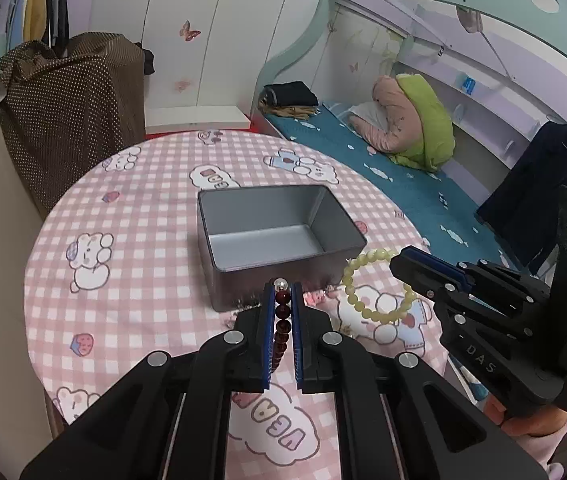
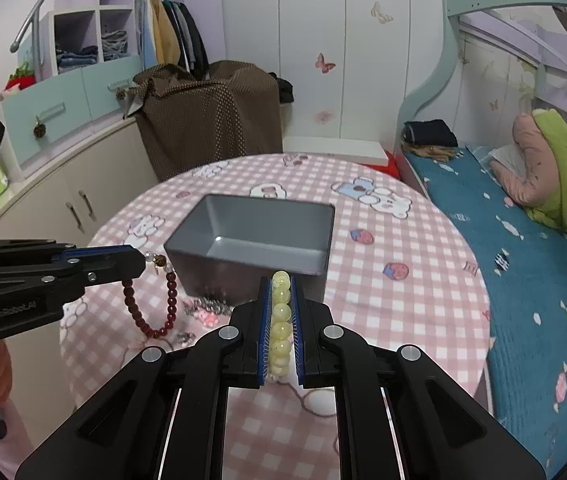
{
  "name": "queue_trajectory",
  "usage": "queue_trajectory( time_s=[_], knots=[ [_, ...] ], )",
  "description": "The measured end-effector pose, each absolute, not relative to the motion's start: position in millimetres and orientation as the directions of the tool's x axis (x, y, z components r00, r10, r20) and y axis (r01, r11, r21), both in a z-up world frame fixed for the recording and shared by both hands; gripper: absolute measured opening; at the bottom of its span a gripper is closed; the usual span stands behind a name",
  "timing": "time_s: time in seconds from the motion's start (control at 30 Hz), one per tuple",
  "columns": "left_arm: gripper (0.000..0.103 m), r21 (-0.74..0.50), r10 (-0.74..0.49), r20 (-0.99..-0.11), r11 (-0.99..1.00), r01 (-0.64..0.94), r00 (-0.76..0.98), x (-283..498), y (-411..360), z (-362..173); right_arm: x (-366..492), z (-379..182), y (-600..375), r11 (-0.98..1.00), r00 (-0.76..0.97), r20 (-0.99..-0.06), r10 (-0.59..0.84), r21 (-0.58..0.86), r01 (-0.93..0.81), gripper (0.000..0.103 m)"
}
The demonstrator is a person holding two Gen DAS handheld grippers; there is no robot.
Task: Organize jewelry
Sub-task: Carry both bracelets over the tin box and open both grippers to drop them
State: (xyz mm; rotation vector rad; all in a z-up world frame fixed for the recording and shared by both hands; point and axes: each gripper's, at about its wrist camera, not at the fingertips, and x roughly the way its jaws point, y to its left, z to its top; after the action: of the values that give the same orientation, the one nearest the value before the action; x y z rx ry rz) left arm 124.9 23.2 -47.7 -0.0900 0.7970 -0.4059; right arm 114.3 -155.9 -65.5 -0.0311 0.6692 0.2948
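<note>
An open grey metal box (image 1: 279,236) (image 2: 253,236) stands in the middle of the round table. My left gripper (image 1: 282,286) (image 2: 139,260) is shut on a dark red bead bracelet (image 1: 282,320) (image 2: 151,308), which hangs in a loop above the cloth just left of the box. My right gripper (image 2: 281,280) (image 1: 397,258) is shut on a pale yellow bead bracelet (image 2: 280,328) (image 1: 379,288), held in the air near the box's front right corner. A small silvery and pink piece of jewelry (image 2: 207,310) (image 1: 317,296) lies on the cloth in front of the box.
The table wears a pink checked cloth with bear prints (image 1: 131,216) (image 2: 403,304). A bed with a teal sheet (image 1: 411,184) (image 2: 523,264) runs along the right. A brown dotted bag (image 2: 211,112) and low cabinets (image 2: 59,200) stand behind the table at left.
</note>
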Motion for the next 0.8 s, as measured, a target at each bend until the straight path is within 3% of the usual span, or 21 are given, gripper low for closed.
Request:
queue_trajectory(
  time_s=[0.43, 0.8],
  knots=[
    [0.006, -0.205, -0.338, -0.646, 0.941, 0.271, 0.684, 161.2, 23.2, -13.1, 143.4, -28.7, -156.6, 0.959, 0.783, -0.567, 0.258, 0.052, -0.278, 0.010],
    [0.006, -0.209, -0.304, -0.683, 0.953, 0.221, 0.664, 203.5, 18.7, -28.7, 191.0, -46.0, -152.2, 0.956, 0.738, -0.614, 0.280, 0.109, -0.272, 0.010]
  ],
)
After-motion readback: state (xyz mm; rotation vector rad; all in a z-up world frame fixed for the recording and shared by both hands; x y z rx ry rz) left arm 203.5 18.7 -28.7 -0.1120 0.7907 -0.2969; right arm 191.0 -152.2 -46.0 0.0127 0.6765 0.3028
